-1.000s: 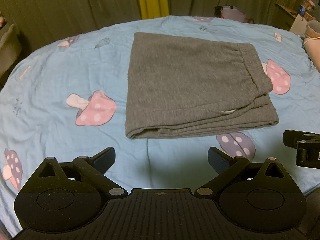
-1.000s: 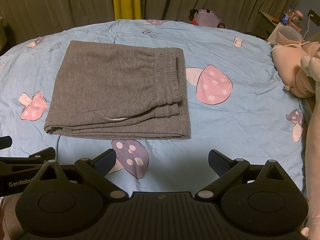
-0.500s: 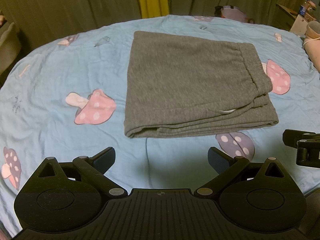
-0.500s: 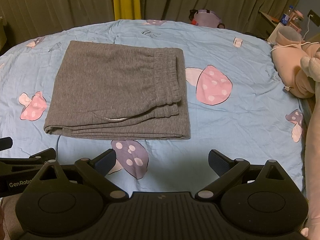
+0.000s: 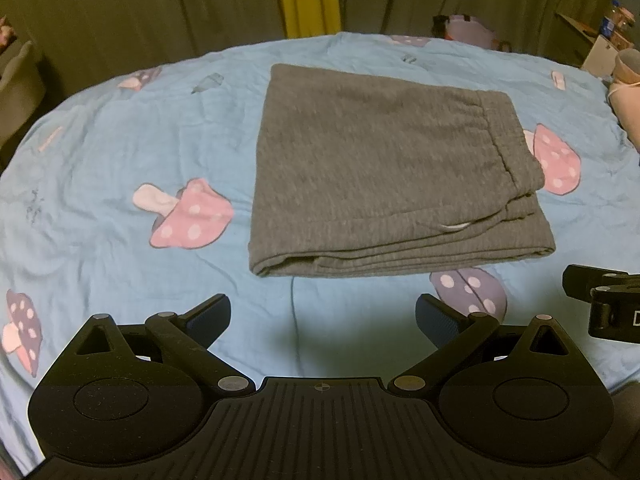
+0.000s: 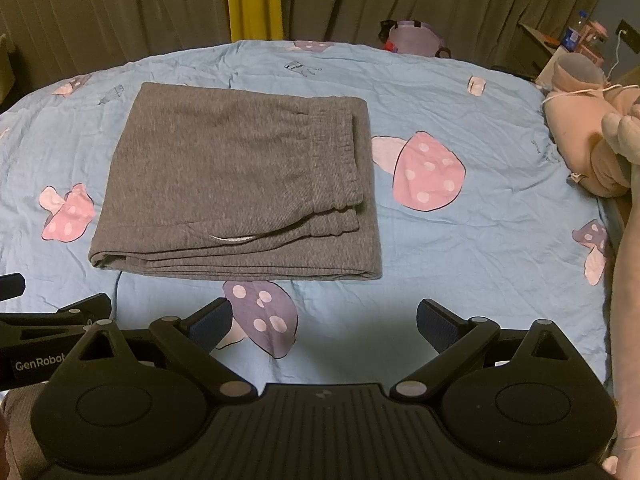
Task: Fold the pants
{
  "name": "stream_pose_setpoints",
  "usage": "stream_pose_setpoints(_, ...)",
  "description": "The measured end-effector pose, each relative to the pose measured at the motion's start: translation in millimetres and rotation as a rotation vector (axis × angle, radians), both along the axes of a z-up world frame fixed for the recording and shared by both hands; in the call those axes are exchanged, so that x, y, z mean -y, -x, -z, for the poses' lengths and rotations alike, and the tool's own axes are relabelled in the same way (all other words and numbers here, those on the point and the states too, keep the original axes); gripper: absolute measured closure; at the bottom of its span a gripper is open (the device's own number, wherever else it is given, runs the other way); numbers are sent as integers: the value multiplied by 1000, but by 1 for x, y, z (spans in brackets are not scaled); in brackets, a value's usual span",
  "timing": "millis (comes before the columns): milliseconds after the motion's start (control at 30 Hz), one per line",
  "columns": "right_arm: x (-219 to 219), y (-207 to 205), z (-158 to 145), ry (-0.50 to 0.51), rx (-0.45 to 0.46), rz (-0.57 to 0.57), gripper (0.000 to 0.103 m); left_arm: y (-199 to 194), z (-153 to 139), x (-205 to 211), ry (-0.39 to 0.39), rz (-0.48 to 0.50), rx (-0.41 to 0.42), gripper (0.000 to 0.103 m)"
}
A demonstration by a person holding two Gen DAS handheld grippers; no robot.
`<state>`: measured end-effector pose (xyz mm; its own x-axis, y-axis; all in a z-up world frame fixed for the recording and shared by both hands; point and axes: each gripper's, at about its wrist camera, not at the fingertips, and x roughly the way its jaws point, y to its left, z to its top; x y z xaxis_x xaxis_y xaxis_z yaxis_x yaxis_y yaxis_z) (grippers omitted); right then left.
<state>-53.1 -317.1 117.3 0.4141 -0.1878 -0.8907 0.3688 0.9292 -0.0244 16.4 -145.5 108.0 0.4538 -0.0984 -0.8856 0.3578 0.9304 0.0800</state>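
The left gripper (image 5: 323,318) hangs with fingers spread and empty, back from the pants (image 5: 394,172), which lie folded into a flat grey rectangle mid-bed (image 5: 100,208). The right gripper (image 6: 325,320) is likewise spread, holding nothing; the folding looks finished, so neither needs a grip.

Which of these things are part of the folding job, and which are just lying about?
Part of the job:
folded grey knit pants
left gripper, open
right gripper, open
blue mushroom-print bedsheet

Just lying about:
pink plush toy
purple bag
plastic water bottle
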Motion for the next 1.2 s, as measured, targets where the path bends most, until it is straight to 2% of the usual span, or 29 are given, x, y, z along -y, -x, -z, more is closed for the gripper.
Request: stream_pose_setpoints(1200, 4, 2, -3, -23, 20, 7, 4, 4, -7, 5, -8, 3, 27, 1)
